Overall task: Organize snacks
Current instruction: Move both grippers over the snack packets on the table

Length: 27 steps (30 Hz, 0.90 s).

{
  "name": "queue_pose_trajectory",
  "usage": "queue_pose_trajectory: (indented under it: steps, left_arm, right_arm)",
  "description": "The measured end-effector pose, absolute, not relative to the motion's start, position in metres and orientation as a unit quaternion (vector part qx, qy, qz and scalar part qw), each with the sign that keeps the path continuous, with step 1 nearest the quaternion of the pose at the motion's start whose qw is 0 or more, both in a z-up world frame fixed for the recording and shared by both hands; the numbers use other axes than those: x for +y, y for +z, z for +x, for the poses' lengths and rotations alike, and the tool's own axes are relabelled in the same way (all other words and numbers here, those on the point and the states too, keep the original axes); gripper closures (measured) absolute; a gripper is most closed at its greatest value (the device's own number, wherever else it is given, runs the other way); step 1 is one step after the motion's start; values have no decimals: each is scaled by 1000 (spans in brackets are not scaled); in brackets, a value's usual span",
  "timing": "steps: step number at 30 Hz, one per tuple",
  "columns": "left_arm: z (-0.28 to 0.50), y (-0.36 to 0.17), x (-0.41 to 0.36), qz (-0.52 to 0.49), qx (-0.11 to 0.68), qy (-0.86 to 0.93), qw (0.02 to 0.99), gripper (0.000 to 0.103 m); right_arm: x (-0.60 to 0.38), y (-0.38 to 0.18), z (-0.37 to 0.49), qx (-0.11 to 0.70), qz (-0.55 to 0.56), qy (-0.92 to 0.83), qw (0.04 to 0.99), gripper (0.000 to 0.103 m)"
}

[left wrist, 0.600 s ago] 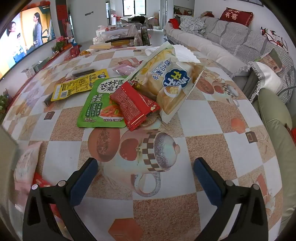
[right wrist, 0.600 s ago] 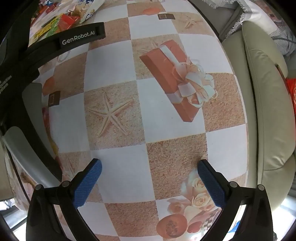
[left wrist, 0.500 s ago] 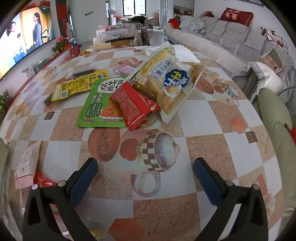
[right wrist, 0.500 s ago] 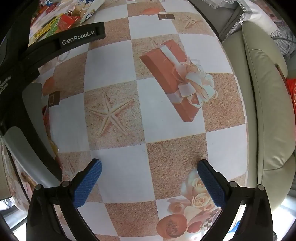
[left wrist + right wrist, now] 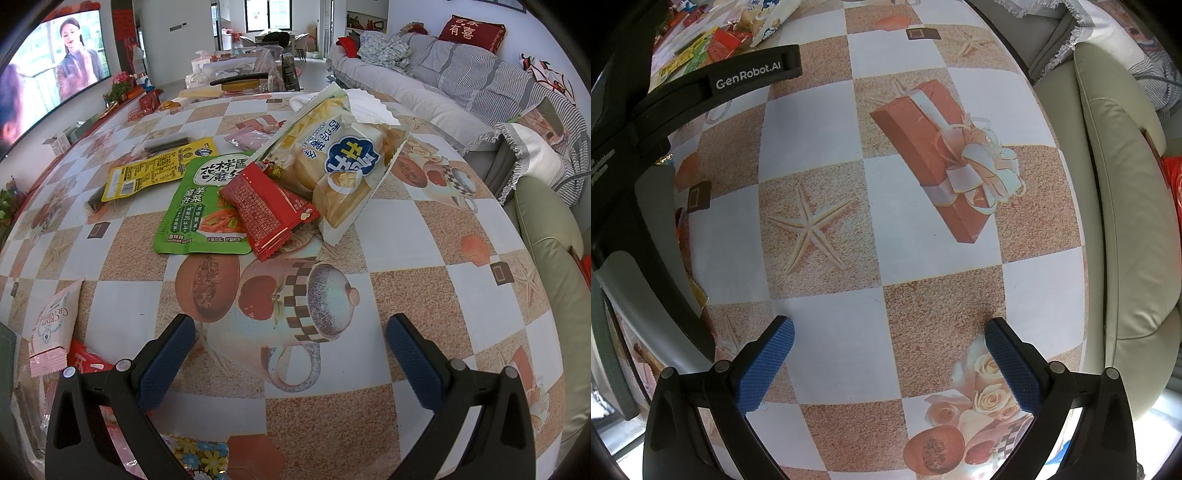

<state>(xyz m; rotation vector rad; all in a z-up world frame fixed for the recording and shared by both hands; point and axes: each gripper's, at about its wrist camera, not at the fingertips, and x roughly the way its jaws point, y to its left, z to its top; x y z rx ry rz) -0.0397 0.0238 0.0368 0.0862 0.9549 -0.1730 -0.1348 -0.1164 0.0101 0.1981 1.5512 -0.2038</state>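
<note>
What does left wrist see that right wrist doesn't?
Left wrist only: the TV, the striped sofa, the pink cracker packet at the near left, and a readable snack pile, with the red packet lying on the green pouch and against the big chip bag.

Right wrist only: the left gripper's body labelled GenRobot.AI and the printed gift box.

Both: the checkered tablecloth, the pile, open empty jaws.

Home living room, striped sofa (image 5: pixel 461 74), wall television (image 5: pixel 48 70), patterned tablecloth (image 5: pixel 406 236), dining area behind
</note>
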Motion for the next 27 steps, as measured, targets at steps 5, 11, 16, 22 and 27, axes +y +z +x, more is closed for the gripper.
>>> queue_pose_trajectory:
  steps: [5, 11, 16, 22, 27]
  left_arm:
    - [-37, 32, 23, 41, 459, -83, 884, 0]
    - [-37, 32, 23, 41, 459, -83, 884, 0]
    - [-39, 35, 23, 41, 459, -83, 884, 0]
    - [-36, 27, 23, 58, 507, -98, 854, 0]
    - [-38, 48, 38, 45, 581, -150, 798, 0]
  right_arm:
    - [-109, 4, -140, 751, 98, -83, 648, 0]
    - [-104, 2, -144, 769, 91, -64, 629, 0]
    - [-108, 0, -146, 766, 94, -65, 633, 0]
    - [-111, 5, -152, 760, 102, -55, 639, 0]
    - [-109, 14, -165, 742, 136, -21, 656, 0]
